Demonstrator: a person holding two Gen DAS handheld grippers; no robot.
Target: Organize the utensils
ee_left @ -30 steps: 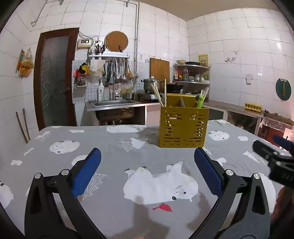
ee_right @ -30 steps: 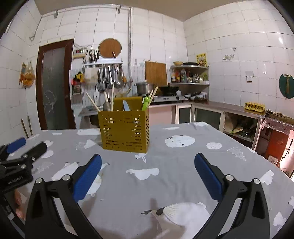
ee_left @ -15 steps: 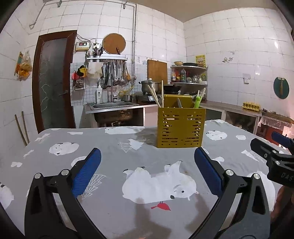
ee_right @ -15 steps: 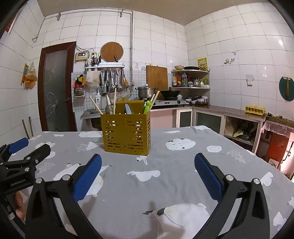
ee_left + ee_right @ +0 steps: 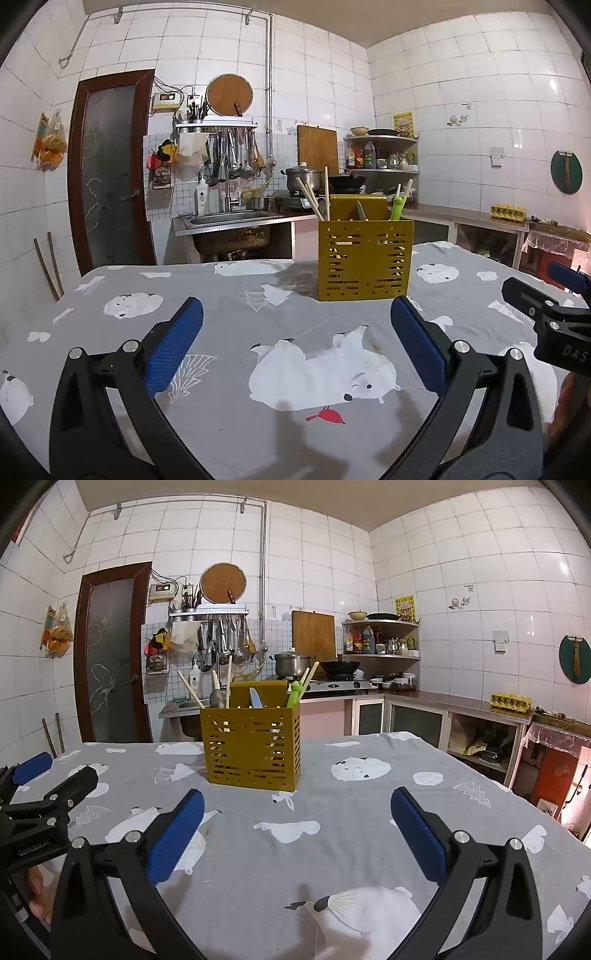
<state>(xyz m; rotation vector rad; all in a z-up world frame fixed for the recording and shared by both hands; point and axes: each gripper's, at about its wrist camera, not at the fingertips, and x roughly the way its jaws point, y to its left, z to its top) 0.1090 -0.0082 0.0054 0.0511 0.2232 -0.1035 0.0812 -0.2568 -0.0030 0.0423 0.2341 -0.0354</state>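
A yellow slotted utensil holder (image 5: 365, 259) (image 5: 252, 748) stands upright on the grey table (image 5: 229, 321) (image 5: 354, 812), well beyond both grippers. Wooden chopsticks (image 5: 312, 202) (image 5: 190, 693), a knife blade (image 5: 255, 698) (image 5: 361, 212), a spoon (image 5: 217, 698) and a green utensil (image 5: 396, 207) (image 5: 293, 697) stick out of its top. My left gripper (image 5: 295, 343) is open, with nothing between its blue pads. The right gripper (image 5: 297, 825) is open and holds nothing too. Each gripper shows at the edge of the other's view, the right gripper (image 5: 546, 306) and the left gripper (image 5: 40, 805).
The tablecloth carries white polar-bear prints. Behind the table stand a sink (image 5: 232, 221), a rack of hanging ladles (image 5: 232, 158), a stove with pots (image 5: 321, 672) and a counter along the right wall (image 5: 461, 705). A brown door (image 5: 110, 166) is at the left.
Both wrist views have tilted upward a little, so the holder sits lower in frame. Both grippers stay open and nothing was picked up.
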